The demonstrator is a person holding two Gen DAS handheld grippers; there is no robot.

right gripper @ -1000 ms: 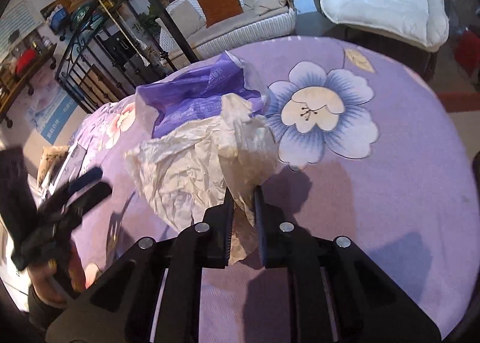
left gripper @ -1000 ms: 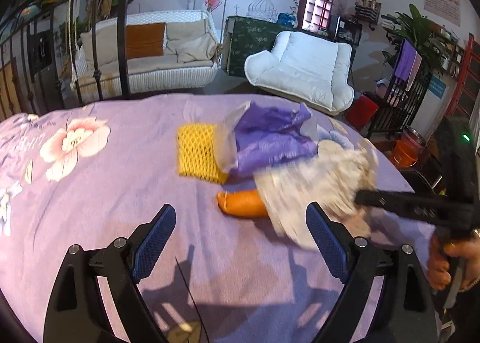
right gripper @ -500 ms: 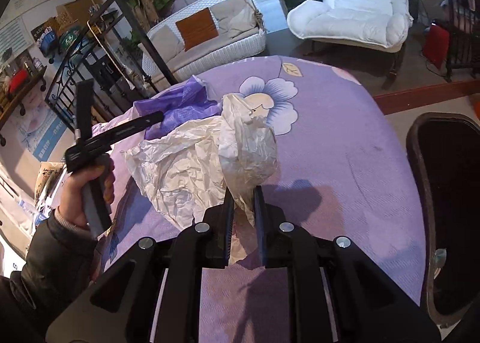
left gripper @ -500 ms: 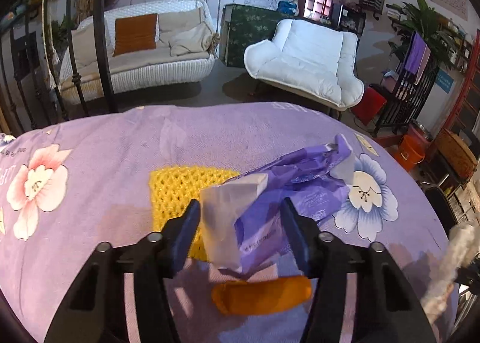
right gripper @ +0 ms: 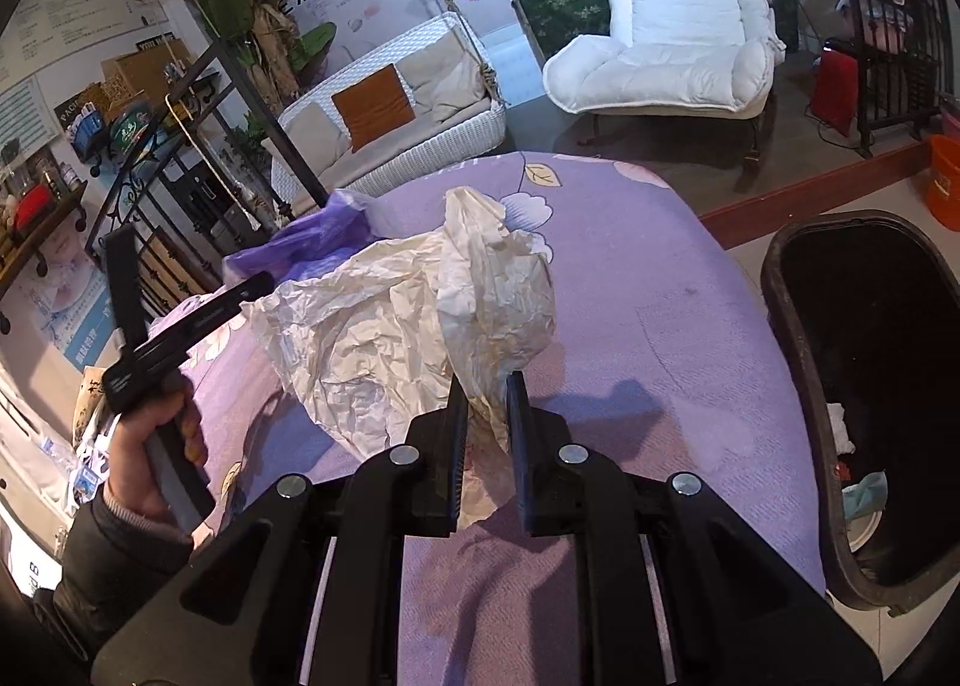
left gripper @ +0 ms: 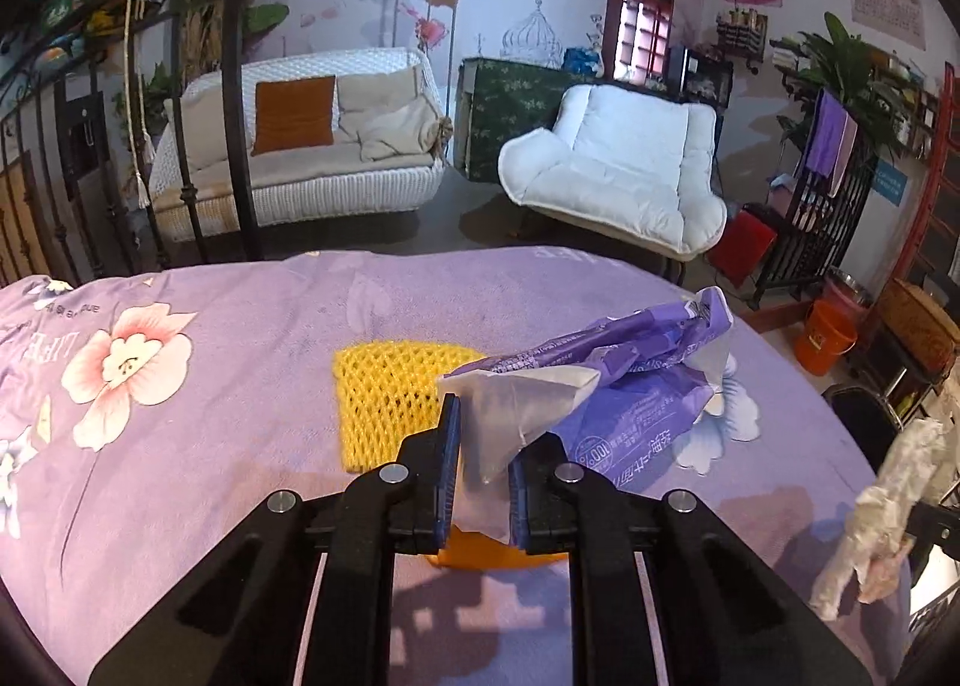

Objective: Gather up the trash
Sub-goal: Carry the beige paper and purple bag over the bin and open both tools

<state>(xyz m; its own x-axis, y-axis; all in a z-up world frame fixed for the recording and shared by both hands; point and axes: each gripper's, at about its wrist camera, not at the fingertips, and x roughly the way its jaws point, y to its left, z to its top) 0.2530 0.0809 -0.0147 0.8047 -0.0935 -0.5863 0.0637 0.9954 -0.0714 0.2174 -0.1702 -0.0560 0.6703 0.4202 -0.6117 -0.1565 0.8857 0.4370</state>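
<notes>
Since a second ago the left gripper [left gripper: 483, 461], then wide open over the table, has closed in and now pinches the clear end of the purple printed plastic wrapper [left gripper: 636, 386], while the right gripper [right gripper: 485, 428] has swung its load out toward the table's edge. Its jaws are pressed on the crumpled cream-white paper sheet [right gripper: 408, 320], which hangs in a loose, wrinkled bundle above the purple flower-printed tablecloth [right gripper: 648, 278]. To the right, just beside the table edge, stands the black plastic trash bin [right gripper: 798, 386], with a few scraps already at its bottom. The step in hand looks like two pickups at once: paper on its way to the bin, wrapper just seized. Next, the right side would need to carry the paper over the bin's rim and spread its jaws there; the sheet is broad and floppy, so it could drape on the rim. The left would lift the wrapper clear; it is light, creased and stiffly folded, its far end resting on the cloth. Beside it lie a yellow foam mesh sleeve [left gripper: 390, 386] and, partly hidden beneath the left jaws, an orange wrapper-like piece [left gripper: 480, 554], both yet to be collected.
</notes>
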